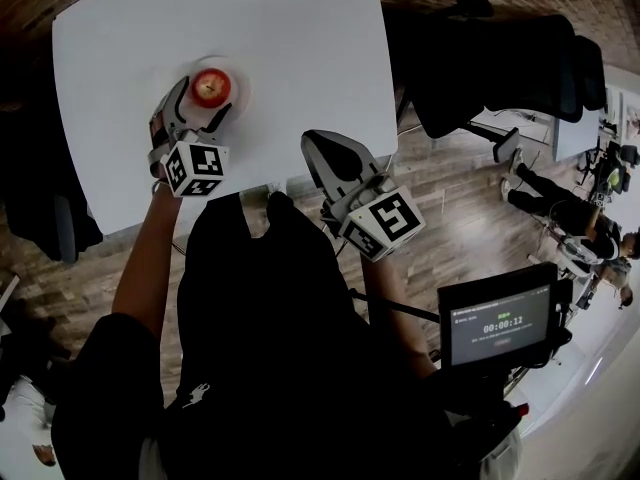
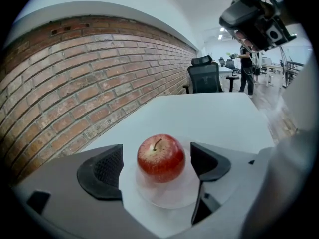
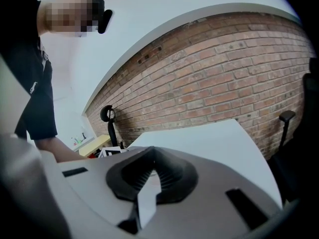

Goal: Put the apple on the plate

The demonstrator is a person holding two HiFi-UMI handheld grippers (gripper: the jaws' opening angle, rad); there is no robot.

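Observation:
A red apple [image 1: 210, 86] [image 2: 160, 158] stands upright on a small translucent plate [image 1: 240, 80] [image 2: 167, 199] near the left side of the white table [image 1: 300, 38]. My left gripper [image 1: 198, 110] [image 2: 156, 171] is open, its two dark pads on either side of the apple with a gap on each side, so nothing touches the fruit. My right gripper [image 1: 333, 154] [image 3: 148, 177] is shut with nothing in it. It hovers at the table's near edge, to the right of the plate.
A black office chair [image 1: 490, 58] [image 2: 205, 76] stands past the table's right edge. A brick wall [image 2: 75, 78] runs behind the table. A small screen with a timer [image 1: 500, 324] sits low at the right. A person [image 2: 246, 68] stands far off.

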